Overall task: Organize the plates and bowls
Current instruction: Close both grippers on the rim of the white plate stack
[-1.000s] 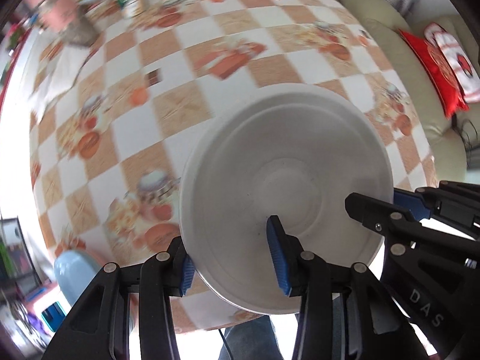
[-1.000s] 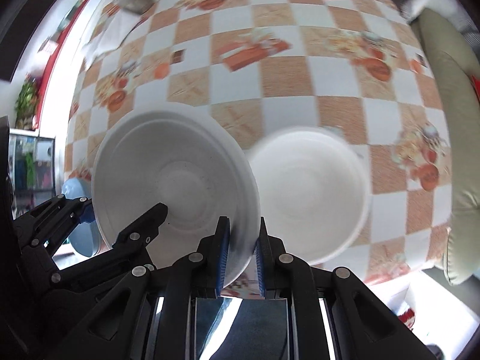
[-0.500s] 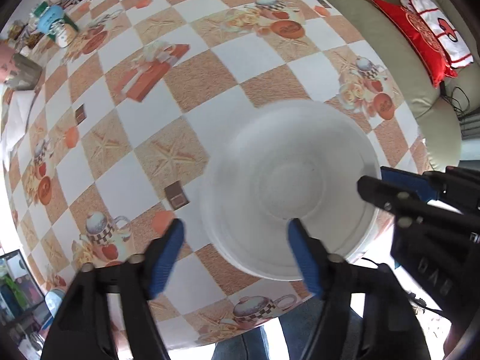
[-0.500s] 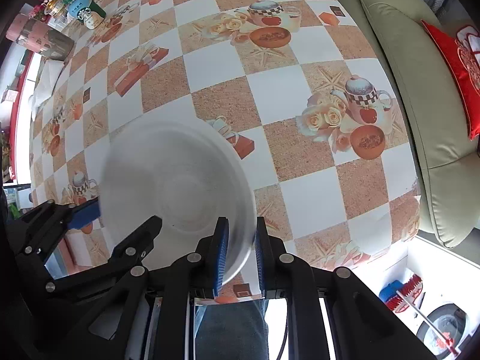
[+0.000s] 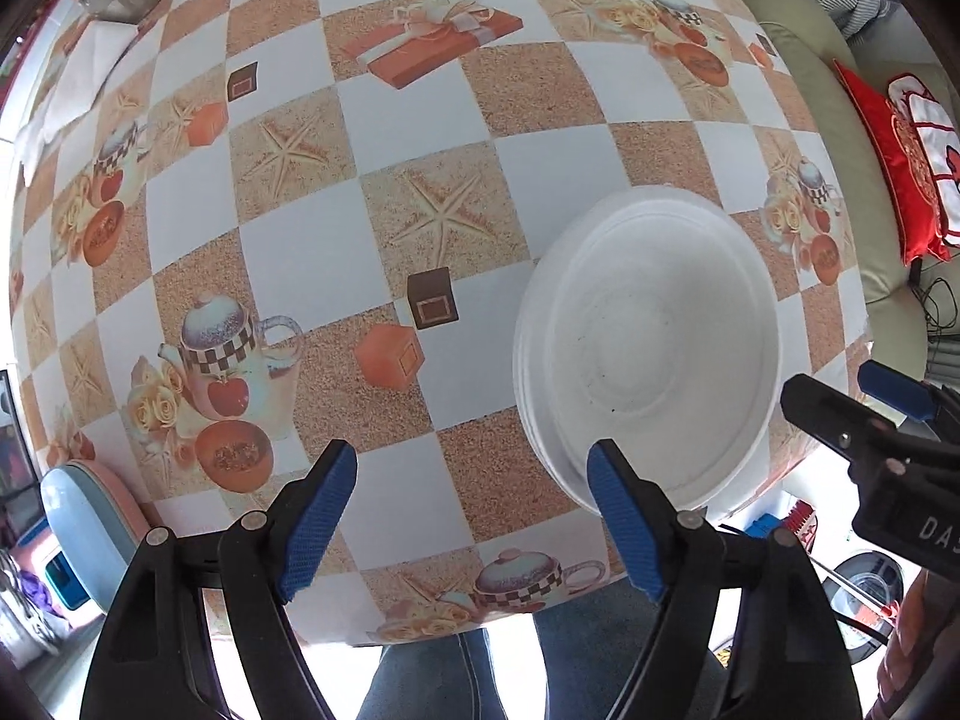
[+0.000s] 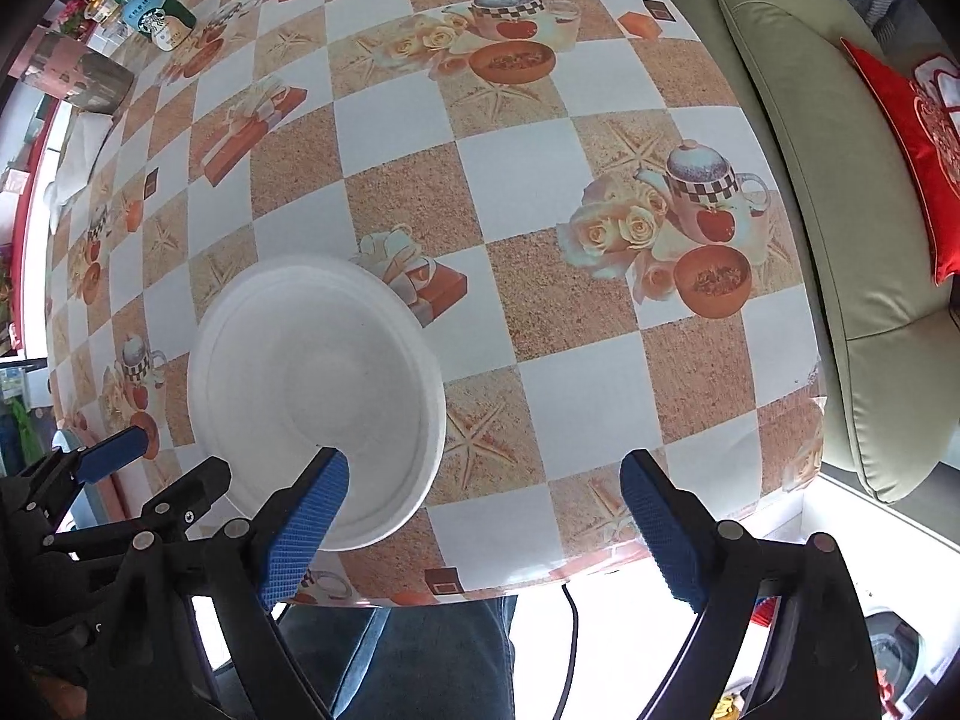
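Two white bowls sit nested as one stack (image 5: 648,348) on the checkered tablecloth near the table's front edge; the stack also shows in the right wrist view (image 6: 312,390). My left gripper (image 5: 474,516) is open and empty, above the table just left of the stack, with its right finger (image 5: 624,528) over the stack's near rim. My right gripper (image 6: 480,534) is open and empty, to the right of the stack, with its left finger (image 6: 300,534) over the near rim. No plates are in view.
The table's front edge (image 6: 540,576) runs just below both grippers. A green sofa (image 6: 840,180) with a red cushion (image 6: 912,138) stands on the right. Cups and tins (image 6: 156,15) and a grey container (image 6: 84,78) crowd the far left. A pale blue chair (image 5: 90,516) is at the near left.
My right gripper carried its white bowl over, set it into the other bowl and opened. My left gripper let go of its bowl and opened wide. Both have drawn back.
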`<state>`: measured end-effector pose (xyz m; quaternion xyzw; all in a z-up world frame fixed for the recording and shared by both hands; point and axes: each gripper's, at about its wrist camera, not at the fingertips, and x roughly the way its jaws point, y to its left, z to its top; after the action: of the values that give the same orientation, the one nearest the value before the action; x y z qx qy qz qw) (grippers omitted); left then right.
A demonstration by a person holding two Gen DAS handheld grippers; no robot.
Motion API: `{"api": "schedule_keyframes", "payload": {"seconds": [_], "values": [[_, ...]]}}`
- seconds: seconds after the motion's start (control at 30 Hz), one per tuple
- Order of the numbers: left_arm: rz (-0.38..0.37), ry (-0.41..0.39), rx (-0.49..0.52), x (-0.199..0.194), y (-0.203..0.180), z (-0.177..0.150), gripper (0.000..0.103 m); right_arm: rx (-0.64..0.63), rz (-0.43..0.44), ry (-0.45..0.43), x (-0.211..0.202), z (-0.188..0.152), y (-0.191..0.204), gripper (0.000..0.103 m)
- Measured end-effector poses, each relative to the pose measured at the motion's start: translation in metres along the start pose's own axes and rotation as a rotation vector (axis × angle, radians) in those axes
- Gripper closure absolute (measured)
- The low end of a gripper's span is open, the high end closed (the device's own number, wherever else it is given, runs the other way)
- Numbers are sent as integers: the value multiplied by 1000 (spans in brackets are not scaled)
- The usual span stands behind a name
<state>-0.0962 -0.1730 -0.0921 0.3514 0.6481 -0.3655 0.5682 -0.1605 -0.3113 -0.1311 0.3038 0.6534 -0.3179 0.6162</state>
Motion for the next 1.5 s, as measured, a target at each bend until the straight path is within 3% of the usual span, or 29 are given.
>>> {"api": "schedule_keyframes", "payload": {"seconds": [0.37,0.9,1.5], "values": [[-9,8,-50,12,-2,19,21,-3,-32,14,8,1,-9,10],[25,34,-74,44,4,26,21,-27,-11,46,31,17,-11,10],[22,64,-84,76,6,35,21,-86,-1,87,53,37,11,10]]}}
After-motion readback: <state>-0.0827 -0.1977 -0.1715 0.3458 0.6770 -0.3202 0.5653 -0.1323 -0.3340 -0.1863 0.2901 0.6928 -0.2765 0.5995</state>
